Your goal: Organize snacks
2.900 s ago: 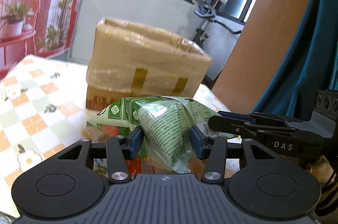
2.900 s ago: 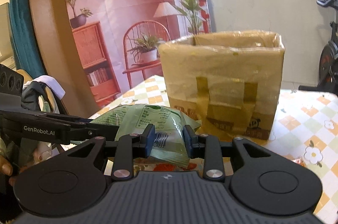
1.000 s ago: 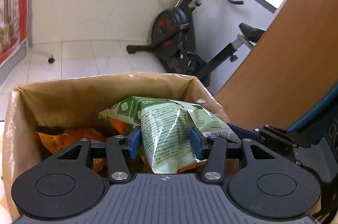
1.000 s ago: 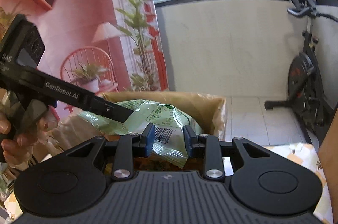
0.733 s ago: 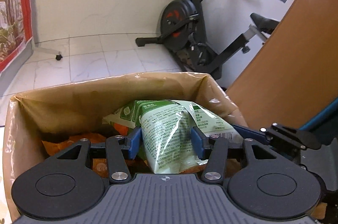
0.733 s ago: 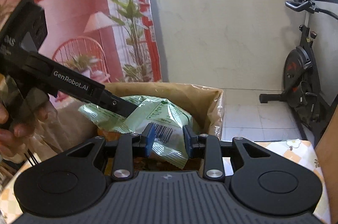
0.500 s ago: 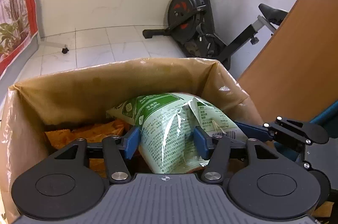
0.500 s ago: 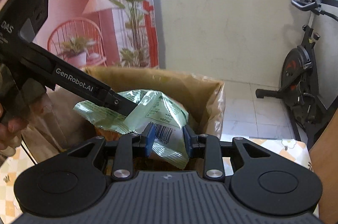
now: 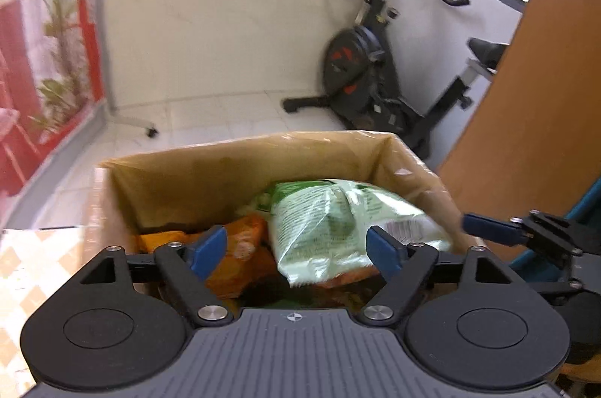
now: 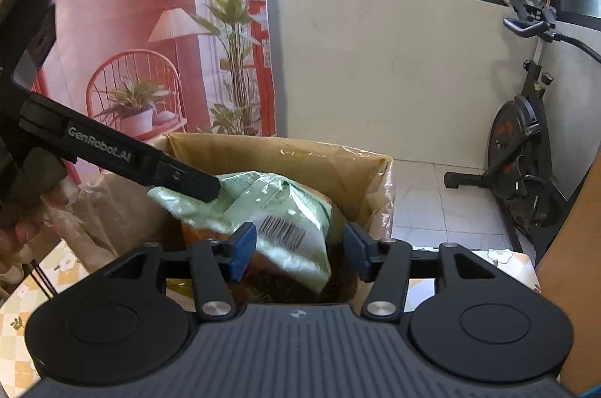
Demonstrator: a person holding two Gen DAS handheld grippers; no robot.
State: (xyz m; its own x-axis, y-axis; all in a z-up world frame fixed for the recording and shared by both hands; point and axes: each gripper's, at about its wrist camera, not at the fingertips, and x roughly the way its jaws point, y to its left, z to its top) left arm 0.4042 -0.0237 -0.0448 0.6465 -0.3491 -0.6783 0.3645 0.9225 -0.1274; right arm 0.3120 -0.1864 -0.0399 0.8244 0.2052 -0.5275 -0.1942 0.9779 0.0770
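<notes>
Step in hand: release of green snack bag (image 9: 338, 221) into cardboard box (image 9: 233, 169), bag lying atop orange packets (image 9: 244, 247) at the box's 3 o'clock side. Left gripper (image 9: 296, 247) and right gripper (image 10: 299, 249): jaws opening, bag between them, pads clear of it. Next move, judged: withdraw both grippers upward without snagging the film. A second ago both clamped the bag.

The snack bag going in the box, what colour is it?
Pale green snack bag with a white barcode patch, clearest in the right wrist view.
</notes>
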